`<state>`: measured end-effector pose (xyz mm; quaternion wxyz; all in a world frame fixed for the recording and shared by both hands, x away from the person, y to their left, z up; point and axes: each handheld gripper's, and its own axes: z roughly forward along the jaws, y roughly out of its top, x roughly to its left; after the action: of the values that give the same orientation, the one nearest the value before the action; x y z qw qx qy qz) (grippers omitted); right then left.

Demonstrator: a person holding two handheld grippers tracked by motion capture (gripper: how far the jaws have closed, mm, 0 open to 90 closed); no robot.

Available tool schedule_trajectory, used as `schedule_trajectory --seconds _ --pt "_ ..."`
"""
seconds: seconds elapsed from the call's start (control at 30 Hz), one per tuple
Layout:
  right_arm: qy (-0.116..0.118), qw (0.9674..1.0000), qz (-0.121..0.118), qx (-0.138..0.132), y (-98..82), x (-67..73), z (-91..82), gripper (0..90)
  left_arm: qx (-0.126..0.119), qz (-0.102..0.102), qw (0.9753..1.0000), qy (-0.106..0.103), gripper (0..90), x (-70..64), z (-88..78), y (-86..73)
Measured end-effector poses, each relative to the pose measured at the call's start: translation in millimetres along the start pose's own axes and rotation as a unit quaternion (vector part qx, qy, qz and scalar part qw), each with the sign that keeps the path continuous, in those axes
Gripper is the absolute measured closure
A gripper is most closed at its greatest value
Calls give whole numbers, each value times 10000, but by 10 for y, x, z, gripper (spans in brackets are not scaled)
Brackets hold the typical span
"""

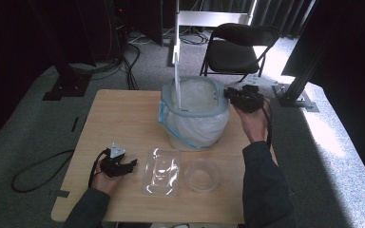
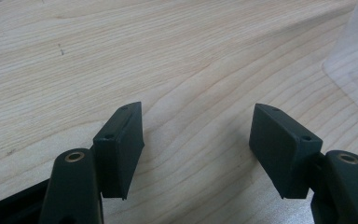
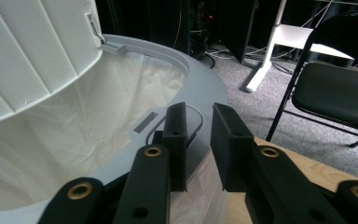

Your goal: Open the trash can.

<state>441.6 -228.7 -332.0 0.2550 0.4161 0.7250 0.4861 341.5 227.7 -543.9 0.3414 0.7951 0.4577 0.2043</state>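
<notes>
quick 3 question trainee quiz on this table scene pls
1. True or false: the bin's lid stands raised.
2. Which hand-held gripper is at the bin's rim? A) left B) right
3. Name the two clear plastic things on the table in front of the bin.

Key
1. True.
2. B: the right hand-held gripper is there, jaws slightly apart with nothing between them; the left hand-held gripper is open over bare wood.
3. A flat clear tray and a round clear container.
</notes>
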Motion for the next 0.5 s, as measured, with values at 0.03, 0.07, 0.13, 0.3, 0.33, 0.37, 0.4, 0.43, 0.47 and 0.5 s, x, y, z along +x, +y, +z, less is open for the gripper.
schedule_trajectory --seconds 0.03,0.07,0.13,0.3,0.33,0.37,0.4,0.43,0.47,0.5 --pt "54 10000 40 -18 1 -6 -5 685 -2 -1 10000 0 353 -1 0 0" --pt "44 10000 48 -21 1 -6 -12 647 -2 -2 10000 -1 353 -1 0 0" --pt "-49 10000 -2 -34 -9 -2 -30 599 -3 -1 10000 -1 353 -2 -2 -2" --pt "-116 9998 81 -159 -66 -39 -61 562 -3 6 10000 -7 353 -4 -5 -5" --pt "-131 9998 72 -145 -68 -40 -57 560 -4 8 10000 -8 353 -4 -4 -5" --pt "-129 9998 64 -151 -68 -38 -58 559 -2 7 10000 -7 353 -4 -5 -5" --pt "-144 9998 46 -148 -68 -33 -59 553 -2 4 10000 -5 353 -5 -5 -5" --pt "-182 9997 9 -147 -67 -23 -65 542 -1 5 10000 -5 353 -5 -5 -5" --pt "-197 9997 -7 -158 -68 -22 -68 536 -2 2 10000 -5 353 -7 -6 -6" --pt "-254 9995 -20 -176 -73 -16 -80 531 -6 -2 10000 -3 353 -9 -7 -7"
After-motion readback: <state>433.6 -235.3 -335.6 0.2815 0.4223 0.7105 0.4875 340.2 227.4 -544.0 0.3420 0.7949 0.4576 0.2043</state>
